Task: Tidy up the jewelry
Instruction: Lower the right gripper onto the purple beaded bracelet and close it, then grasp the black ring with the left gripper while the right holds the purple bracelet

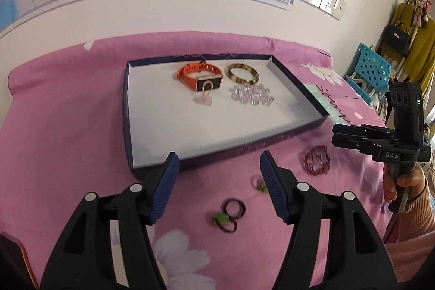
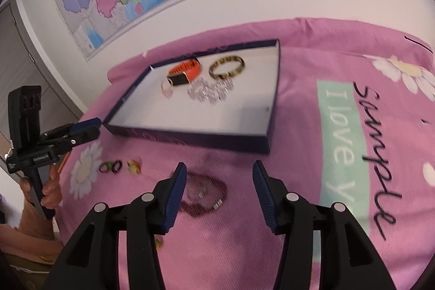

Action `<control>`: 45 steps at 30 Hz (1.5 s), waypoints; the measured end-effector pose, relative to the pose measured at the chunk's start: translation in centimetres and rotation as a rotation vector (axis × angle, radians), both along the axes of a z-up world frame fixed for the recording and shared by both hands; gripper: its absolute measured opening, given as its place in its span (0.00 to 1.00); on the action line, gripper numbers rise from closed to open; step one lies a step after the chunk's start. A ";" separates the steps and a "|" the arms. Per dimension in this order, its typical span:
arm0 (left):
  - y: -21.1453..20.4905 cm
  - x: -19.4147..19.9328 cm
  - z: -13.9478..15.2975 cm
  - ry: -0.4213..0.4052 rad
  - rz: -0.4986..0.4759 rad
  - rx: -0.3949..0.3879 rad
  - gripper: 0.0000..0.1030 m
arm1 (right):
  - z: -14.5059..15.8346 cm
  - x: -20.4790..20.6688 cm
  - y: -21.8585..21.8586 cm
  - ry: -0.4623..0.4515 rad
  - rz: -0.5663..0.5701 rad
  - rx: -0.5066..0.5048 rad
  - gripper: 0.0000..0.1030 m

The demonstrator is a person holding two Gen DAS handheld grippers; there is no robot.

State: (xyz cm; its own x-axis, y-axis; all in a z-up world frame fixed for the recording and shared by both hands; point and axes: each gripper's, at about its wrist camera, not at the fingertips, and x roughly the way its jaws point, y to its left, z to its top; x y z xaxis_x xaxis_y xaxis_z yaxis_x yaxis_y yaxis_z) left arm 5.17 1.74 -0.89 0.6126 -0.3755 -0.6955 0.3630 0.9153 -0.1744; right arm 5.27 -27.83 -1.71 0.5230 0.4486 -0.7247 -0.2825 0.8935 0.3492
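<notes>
Left gripper, right gripper angled down before shallow navy cardboard tray, jaws apart, empty; dark-red bead bracelet blurred.

Dark beaded bracelet blurred, partly hidden behind right gripper's fingers.

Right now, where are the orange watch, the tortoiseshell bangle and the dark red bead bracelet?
orange watch (image 1: 198, 74): left wrist view, on its strap.
tortoiseshell bangle (image 1: 242, 69): left wrist view, on its rim.
dark red bead bracelet (image 2: 221, 188): right wrist view, on its beads.
</notes>
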 end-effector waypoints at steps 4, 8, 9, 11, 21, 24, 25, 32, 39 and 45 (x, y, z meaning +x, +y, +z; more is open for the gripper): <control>0.3 -0.9 -0.6 0.014 0.003 0.008 0.60 | -0.7 -0.5 0.2 0.010 -0.004 -0.014 0.45; 0.4 -1.7 -1.2 0.026 0.002 0.003 0.60 | -1.1 -0.7 1.0 0.013 0.010 -0.042 0.38; 0.4 -1.8 -1.3 0.029 0.004 0.000 0.61 | -1.2 -0.6 1.1 0.015 0.013 -0.049 0.37; 0.5 -2.0 -1.6 0.036 0.005 -0.006 0.61 | -1.4 -0.5 1.4 0.020 0.017 -0.054 0.31; -0.2 -3.1 -2.0 0.040 -0.034 0.030 0.65 | -1.5 -0.6 2.5 0.009 0.028 -0.136 0.10; -0.5 -3.3 -2.4 0.051 -0.046 0.041 0.65 | -1.6 -0.6 2.5 0.008 0.026 -0.141 0.07; -0.7 -3.3 -2.6 0.054 -0.047 0.045 0.65 | -1.6 -0.6 2.5 0.008 0.026 -0.143 0.05; -1.2 -3.3 -3.3 0.077 -0.070 0.056 0.57 | -1.4 -0.7 2.2 0.008 0.020 -0.099 0.01; -1.3 -2.8 -4.0 0.111 -0.070 0.059 0.36 | -0.4 -1.2 1.9 -0.008 0.022 -0.036 0.01; -1.1 -2.8 -4.1 0.111 -0.050 0.064 0.24 | 0.0 -1.3 2.2 -0.012 0.033 -0.006 0.01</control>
State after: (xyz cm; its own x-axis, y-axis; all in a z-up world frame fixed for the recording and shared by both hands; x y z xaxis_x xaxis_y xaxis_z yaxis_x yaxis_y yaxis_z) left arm 2.35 0.69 -4.96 0.5119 -0.3564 -0.7816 0.3904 0.9070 -0.1580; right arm 3.98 -25.67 -1.67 0.5165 0.4611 -0.7216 -0.3157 0.8858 0.3401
